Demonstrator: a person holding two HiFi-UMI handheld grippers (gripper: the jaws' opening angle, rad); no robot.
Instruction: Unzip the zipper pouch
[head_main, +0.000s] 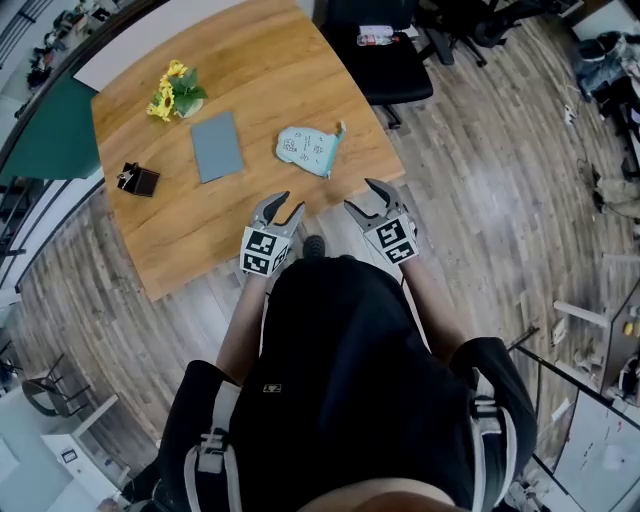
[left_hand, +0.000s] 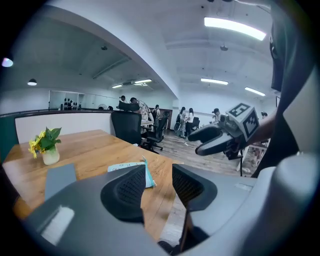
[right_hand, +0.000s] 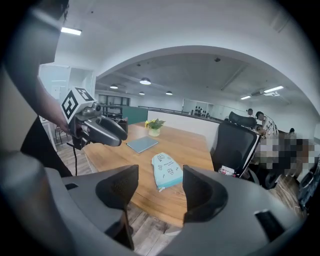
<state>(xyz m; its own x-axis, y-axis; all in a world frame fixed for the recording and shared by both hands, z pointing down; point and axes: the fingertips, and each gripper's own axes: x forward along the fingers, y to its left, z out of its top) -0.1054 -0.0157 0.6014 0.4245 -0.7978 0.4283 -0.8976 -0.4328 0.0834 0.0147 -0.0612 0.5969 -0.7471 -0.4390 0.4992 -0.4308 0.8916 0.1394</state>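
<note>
A light teal zipper pouch (head_main: 309, 150) with small prints lies flat on the wooden table (head_main: 280, 90) near its front right edge, zipper side toward the right. It also shows in the left gripper view (left_hand: 127, 168) and in the right gripper view (right_hand: 167, 171). My left gripper (head_main: 285, 208) hovers open over the table's front edge, short of the pouch. My right gripper (head_main: 364, 197) is open too, just off the table edge to the pouch's right. Neither holds anything. From each gripper view I see the other gripper (left_hand: 212, 140) (right_hand: 105, 131).
On the table lie a grey notebook (head_main: 216, 146), a small vase of yellow flowers (head_main: 177, 93) and a small dark box (head_main: 138, 179). A black office chair (head_main: 385, 55) stands beyond the table's right side. Wood floor surrounds it. People stand far off.
</note>
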